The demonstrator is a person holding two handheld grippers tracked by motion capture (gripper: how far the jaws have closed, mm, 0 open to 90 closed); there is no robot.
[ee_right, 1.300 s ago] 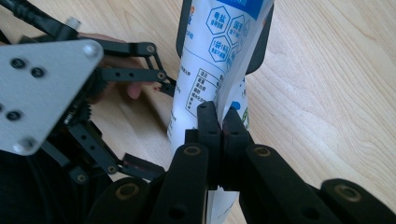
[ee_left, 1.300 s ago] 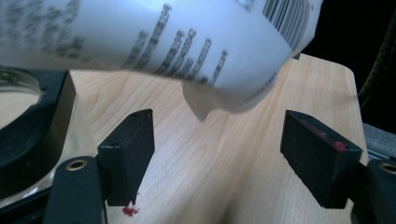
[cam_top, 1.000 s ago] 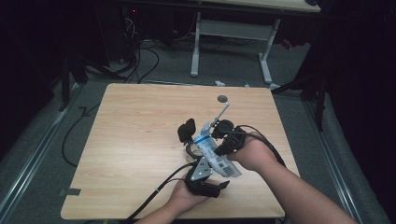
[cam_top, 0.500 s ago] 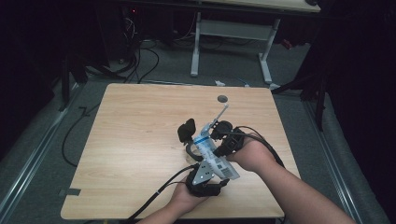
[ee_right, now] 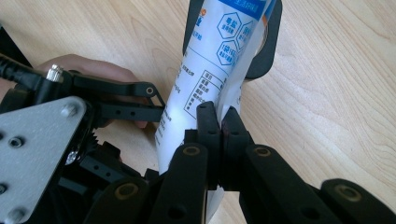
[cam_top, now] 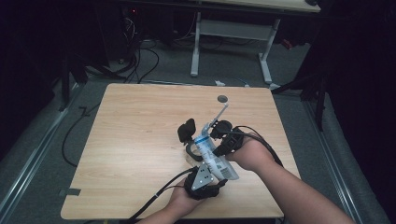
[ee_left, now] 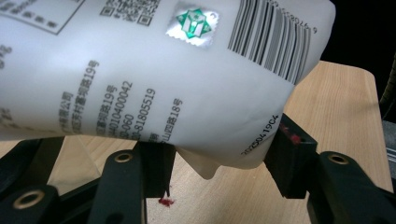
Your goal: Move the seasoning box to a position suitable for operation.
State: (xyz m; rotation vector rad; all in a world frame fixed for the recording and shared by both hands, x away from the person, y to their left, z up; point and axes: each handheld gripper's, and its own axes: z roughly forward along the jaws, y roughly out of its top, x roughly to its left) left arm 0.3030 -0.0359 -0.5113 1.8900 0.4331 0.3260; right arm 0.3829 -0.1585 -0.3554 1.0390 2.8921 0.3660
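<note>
A white plastic pouch (cam_top: 204,143) with a blue band and printed text is held just above the wooden table (cam_top: 140,140), between both grippers. My right gripper (ee_right: 220,116) is shut on the pouch's flat side seam (ee_right: 233,100); from above it (cam_top: 217,150) reaches in from the right. My left gripper (ee_left: 219,161) has its jaws on either side of the pouch's plump bottom end (ee_left: 140,79), pressing it. In the high view the left gripper (cam_top: 209,164) sits under the pouch's near end.
A black ring-shaped object (cam_top: 190,150) and a black pad (cam_top: 187,130) lie under the pouch's far end. A thin white rod (cam_top: 218,115) leans toward a small dark disc (cam_top: 222,99). Cables (cam_top: 154,198) trail off the table's near edge.
The left gripper has edged slightly forward under the pouch. The right hand and pouch have barely shifted.
</note>
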